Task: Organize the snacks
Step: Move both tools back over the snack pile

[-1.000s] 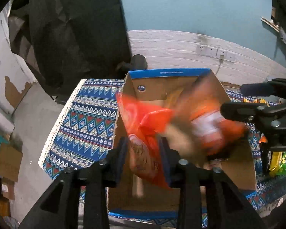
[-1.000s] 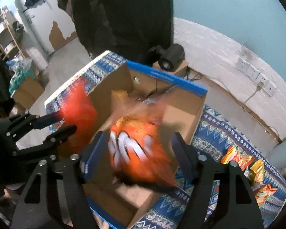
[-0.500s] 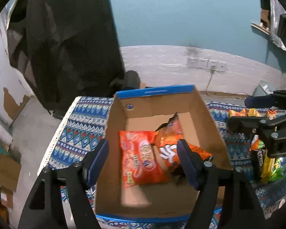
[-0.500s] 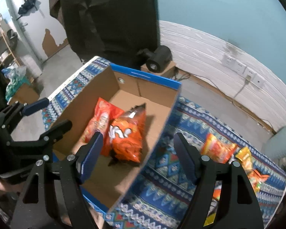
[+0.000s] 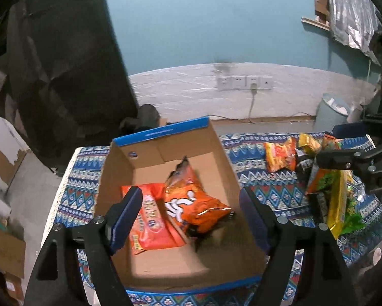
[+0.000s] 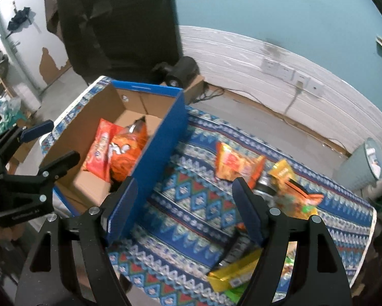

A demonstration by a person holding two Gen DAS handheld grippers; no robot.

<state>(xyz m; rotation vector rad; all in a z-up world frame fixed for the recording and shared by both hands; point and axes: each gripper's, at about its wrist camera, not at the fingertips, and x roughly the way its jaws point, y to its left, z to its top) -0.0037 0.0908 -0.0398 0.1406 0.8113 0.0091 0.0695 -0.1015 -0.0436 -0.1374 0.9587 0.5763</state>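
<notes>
An open cardboard box [image 5: 160, 131] with a blue rim stands on the patterned cloth. A flat red-orange packet [image 5: 152, 221] and a puffed orange bag [image 5: 193, 204] lie side by side inside it. My left gripper [image 5: 188, 199] hovers above the box; its jaws are opening and nothing is between them. My right gripper [image 6: 185, 188] is open and empty above the cloth, just right of the box's blue wall [image 6: 160, 148]. Loose snacks lie to the right: an orange packet [image 6: 231, 163], a yellow packet [image 6: 285, 173] and a gold packet [image 6: 236, 272].
The blue patterned cloth [image 6: 191, 211] covers the table. A pale bin [image 6: 364, 163] stands on the floor at the right. A dark round device [image 6: 180, 68] sits behind the box. A black curtain hangs at the back left.
A second ago each gripper had an orange packet between its jaws over the box. Both packets now lie in the box. The grippers have drawn back, the right one shifting right over the cloth.
</notes>
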